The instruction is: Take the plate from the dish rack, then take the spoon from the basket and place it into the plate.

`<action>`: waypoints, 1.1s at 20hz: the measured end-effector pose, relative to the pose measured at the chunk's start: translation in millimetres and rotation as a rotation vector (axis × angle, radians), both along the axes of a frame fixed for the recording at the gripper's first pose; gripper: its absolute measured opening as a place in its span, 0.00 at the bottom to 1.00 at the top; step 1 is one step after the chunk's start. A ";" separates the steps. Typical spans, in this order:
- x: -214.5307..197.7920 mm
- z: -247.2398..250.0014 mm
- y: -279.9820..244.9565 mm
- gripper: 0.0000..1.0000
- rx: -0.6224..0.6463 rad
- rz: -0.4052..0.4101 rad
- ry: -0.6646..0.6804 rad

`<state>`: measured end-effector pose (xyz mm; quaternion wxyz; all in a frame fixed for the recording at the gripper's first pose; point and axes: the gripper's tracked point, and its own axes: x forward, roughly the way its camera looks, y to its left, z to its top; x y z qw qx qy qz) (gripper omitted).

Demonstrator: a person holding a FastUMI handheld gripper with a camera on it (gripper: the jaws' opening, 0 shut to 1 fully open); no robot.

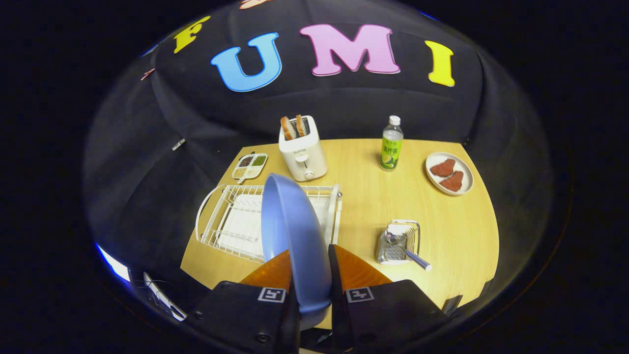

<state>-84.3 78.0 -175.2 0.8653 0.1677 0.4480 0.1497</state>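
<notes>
Here the table [442, 236] carries everything, and the white dish rack [221, 221] sits on its near left part, with the toaster [302, 152] behind it. The blue plate [290, 231] is held on edge between the fingers, raised in front of the rack and seemingly clear of its wires, though its far rim overlaps the rack, so I cannot be sure. The gripper [309, 275] is clamped on the plate's near rim, one finger on each face. The plate looks stiff and smooth, probably slippery and breakable if dropped; a hold on the rim alone lets it swing, so it wants slow moves and a low, flat setting-down on bare wood. Near the fingers on their right stands the small wire basket [399, 242], with the spoon [410, 254] in it, handle sticking out toward the near side. That handle is thin, hard and light; the free end is the place to pinch.
</notes>
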 end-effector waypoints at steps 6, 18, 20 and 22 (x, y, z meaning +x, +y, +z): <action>-79.9 -49.0 -42.9 0.30 0.054 -0.030 0.127; -133.5 -171.8 -31.8 0.30 0.253 -0.173 0.281; -126.1 -181.1 -24.3 0.29 0.267 -0.168 0.279; -122.4 -188.7 -16.9 0.30 0.274 -0.152 0.285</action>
